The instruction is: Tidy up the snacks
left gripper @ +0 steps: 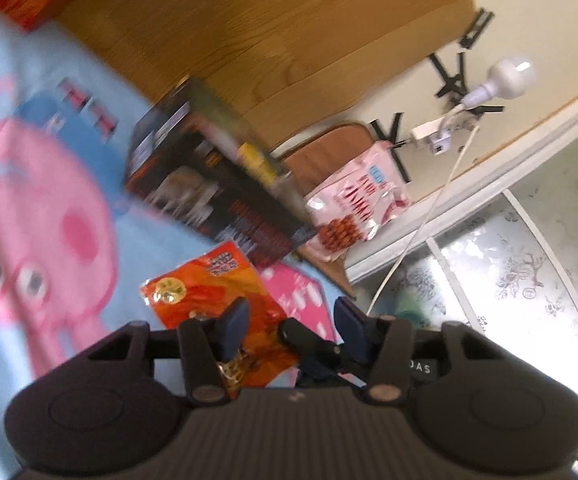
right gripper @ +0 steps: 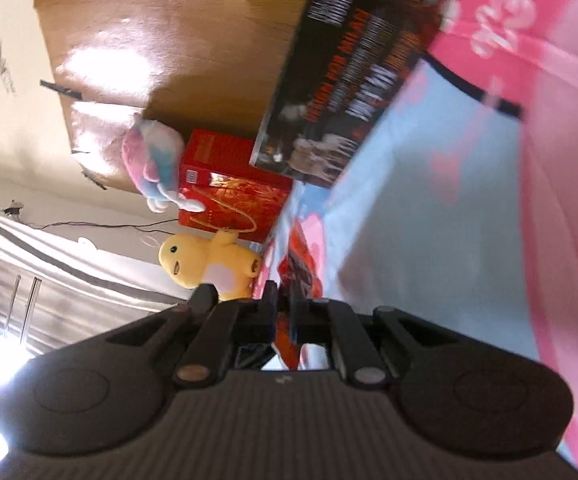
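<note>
An orange-red snack packet lies on the blue blanket under my left gripper. That gripper's dark pads stand apart, with the left pad over the packet and nothing pressed between them. My right gripper is shut on the edge of a red-orange snack packet, seen edge-on. A black printed box stands behind on the blanket and also shows in the right wrist view. A pink-and-white snack bag leans beside the box, on a brown cushion.
A wooden headboard rises behind the box. A red box stands further along with a yellow plush toy and a pink-blue one. A power strip with a bulb and a white cable hang on the wall.
</note>
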The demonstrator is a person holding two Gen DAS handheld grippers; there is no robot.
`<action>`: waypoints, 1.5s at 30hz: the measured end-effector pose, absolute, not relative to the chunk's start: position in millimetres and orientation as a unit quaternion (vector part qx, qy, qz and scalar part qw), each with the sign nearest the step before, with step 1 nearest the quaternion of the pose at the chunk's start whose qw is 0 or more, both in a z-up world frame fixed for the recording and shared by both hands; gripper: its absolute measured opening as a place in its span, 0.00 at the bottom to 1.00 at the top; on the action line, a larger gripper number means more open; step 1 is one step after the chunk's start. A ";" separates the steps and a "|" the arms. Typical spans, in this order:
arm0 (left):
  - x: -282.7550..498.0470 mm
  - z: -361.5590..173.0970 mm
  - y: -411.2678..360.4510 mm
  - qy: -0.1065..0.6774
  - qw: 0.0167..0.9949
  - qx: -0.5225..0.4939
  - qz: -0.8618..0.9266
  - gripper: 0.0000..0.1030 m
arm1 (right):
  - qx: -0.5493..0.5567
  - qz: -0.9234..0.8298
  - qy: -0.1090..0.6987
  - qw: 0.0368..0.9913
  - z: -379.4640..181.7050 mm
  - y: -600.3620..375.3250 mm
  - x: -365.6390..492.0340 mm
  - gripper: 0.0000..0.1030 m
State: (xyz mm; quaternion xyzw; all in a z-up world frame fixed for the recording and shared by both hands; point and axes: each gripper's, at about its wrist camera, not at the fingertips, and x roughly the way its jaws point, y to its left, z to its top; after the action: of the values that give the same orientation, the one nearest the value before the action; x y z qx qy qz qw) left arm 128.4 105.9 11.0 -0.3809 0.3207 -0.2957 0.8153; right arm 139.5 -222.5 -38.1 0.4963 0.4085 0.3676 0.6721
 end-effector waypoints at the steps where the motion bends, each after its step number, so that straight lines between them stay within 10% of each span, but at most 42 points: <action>1: 135.3 19.5 104.5 0.313 0.820 -0.374 -0.300 0.46 | 0.492 0.372 0.402 0.677 -32.7 -222.0 144.1 0.08; 13: 251.0 72.0 74.0 0.284 0.868 -0.293 -0.281 0.46 | 0.438 0.356 0.308 0.766 29.7 -217.2 244.4 0.08; 18: 270.3 51.2 64.5 0.314 0.857 -0.300 -0.277 0.46 | 0.248 0.265 0.253 0.897 46.7 -198.5 243.0 0.36; 45: 65.3 18.3 79.1 0.204 0.961 -0.142 -0.119 0.79 | 0.130 0.170 0.209 0.954 -3.4 -186.1 81.8 0.63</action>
State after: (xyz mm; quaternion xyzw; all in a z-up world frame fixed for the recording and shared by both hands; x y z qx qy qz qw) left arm 65.3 79.1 18.2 -0.1419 0.2043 -0.1185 0.9613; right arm 81.8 -186.1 -3.4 0.1302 0.2090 0.1699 0.9542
